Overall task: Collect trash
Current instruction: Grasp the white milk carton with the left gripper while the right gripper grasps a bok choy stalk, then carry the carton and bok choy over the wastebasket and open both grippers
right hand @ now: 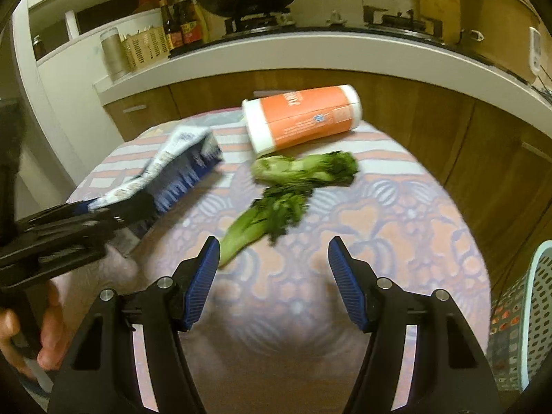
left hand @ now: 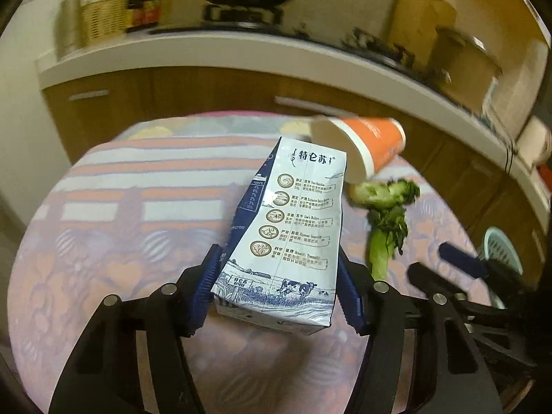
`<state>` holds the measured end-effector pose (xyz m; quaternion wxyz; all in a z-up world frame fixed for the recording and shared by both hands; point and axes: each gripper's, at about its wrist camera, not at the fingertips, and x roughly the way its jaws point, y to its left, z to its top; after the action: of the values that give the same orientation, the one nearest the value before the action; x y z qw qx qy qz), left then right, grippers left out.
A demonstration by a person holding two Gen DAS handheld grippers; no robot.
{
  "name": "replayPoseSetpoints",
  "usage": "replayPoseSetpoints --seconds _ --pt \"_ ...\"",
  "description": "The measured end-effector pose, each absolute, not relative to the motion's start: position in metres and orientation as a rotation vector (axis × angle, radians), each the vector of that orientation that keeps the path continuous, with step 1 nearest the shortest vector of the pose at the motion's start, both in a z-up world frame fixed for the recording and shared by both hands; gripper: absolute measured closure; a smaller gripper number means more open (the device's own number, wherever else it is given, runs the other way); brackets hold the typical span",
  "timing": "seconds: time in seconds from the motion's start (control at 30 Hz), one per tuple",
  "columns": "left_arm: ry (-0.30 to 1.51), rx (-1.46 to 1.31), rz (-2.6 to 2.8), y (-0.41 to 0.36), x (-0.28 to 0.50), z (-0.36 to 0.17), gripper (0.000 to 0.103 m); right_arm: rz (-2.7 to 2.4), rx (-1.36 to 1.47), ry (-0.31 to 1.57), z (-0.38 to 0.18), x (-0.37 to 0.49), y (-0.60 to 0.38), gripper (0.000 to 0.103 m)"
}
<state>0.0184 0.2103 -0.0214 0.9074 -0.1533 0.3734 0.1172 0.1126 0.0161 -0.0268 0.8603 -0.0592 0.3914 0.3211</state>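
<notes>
Left hand-held gripper (left hand: 279,286) clamps the milk carton (left hand: 289,227); keep that squeeze steady toward the basket (right hand: 538,310), probably the bin; right hand-held gripper (right hand: 274,269) gapes empty

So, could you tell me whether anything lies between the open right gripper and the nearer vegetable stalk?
Nothing visible does. The right gripper is open, and only bare tablecloth separates it from the vegetable stalk just ahead, towards its left finger.

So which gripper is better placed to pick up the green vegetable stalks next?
Right. The right gripper is open and empty, with the green vegetable stalks just ahead; the left gripper already holds the flattened blue-and-white milk carton.
</notes>
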Motion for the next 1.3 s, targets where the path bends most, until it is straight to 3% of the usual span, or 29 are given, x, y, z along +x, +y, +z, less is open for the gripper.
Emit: replayPoseSetpoints --seconds 0.2,0.43,0.53,0.6,0.67,1.3 --pt "0.690 -0.401 0.303 0.231 -0.005 -0.023 0.044 0.622 -0.125 0.918 -0.042 0.121 0.047 0.041" --pt "0.678 -0.453 0.288 0.239 -0.007 -0.030 0.044 0.518 -0.224 0.891 -0.046 0.120 0.077 0.044" --pt "0.676 -0.450 0.282 0.238 -0.008 -0.030 0.044 0.509 -0.239 0.878 -0.045 0.119 0.082 0.059" --pt "0.673 -0.448 0.284 0.237 -0.008 -0.030 0.044 0.517 -0.251 0.868 -0.044 0.114 0.083 0.076" --pt "0.670 -0.446 0.284 0.237 -0.008 -0.029 0.044 0.524 -0.254 0.866 -0.044 0.111 0.082 0.085" --pt "0.638 -0.365 0.097 0.141 -0.007 0.002 0.044 0.570 -0.142 0.708 0.009 0.082 -0.048 0.086"
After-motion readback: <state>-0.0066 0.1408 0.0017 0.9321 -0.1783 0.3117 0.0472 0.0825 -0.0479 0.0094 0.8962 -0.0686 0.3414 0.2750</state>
